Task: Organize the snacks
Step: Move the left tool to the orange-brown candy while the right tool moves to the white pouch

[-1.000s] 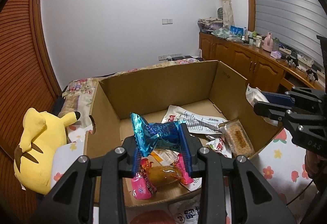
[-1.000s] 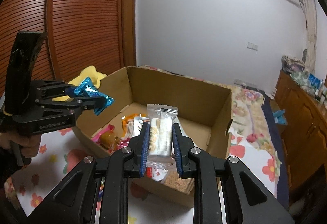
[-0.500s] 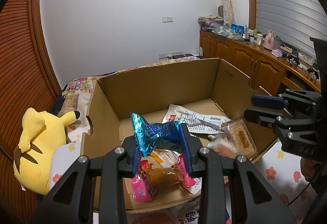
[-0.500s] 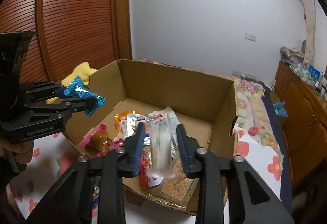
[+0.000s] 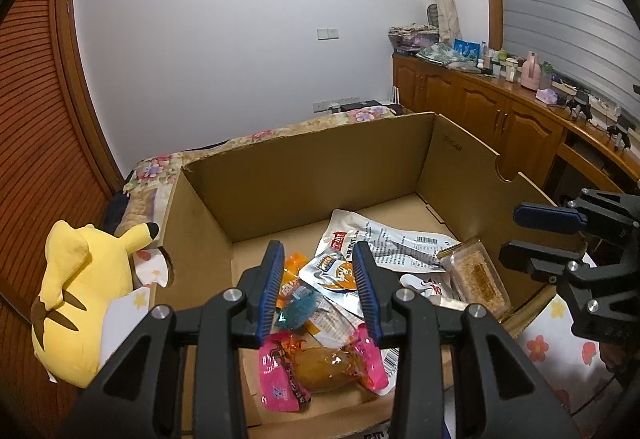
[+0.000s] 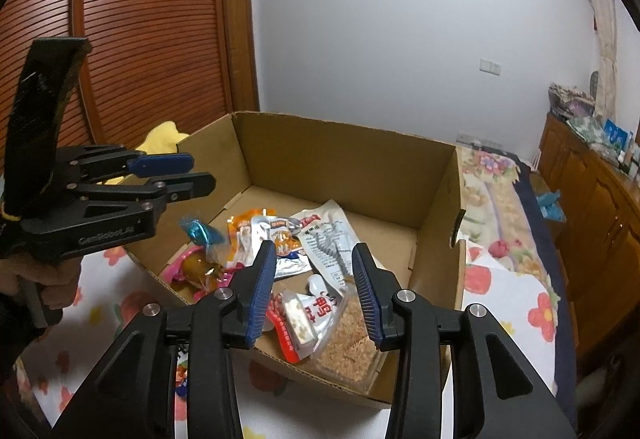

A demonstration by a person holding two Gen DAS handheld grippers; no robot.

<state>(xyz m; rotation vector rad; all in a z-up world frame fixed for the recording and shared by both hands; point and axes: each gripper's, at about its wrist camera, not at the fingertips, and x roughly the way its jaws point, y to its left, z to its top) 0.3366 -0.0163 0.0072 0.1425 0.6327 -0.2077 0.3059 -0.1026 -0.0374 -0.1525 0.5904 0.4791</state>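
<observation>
An open cardboard box (image 5: 320,167) (image 6: 344,167) on the bed holds several snack packs. My left gripper (image 5: 318,279) is open and empty above the box's near left corner; it also shows in the right wrist view (image 6: 182,175). The blue foil snack (image 5: 298,309) (image 6: 200,233) lies in the box below it, beside a pink-ended pack (image 5: 320,363). My right gripper (image 6: 314,279) is open and empty over the near right corner, also seen in the left wrist view (image 5: 540,231). The white biscuit pack (image 6: 298,319) lies below it on a clear tray of crumbly cake (image 6: 348,343).
A yellow plush toy (image 5: 76,299) lies left of the box on the flowered bedsheet (image 6: 508,299). A wooden sideboard (image 5: 500,119) crowded with small items runs along the right wall. A slatted wooden wardrobe (image 6: 140,39) stands on the left.
Both grippers opened. The blue foil snack dropped from the left gripper into the box, and the white biscuit pack dropped from the right gripper onto the cake tray.
</observation>
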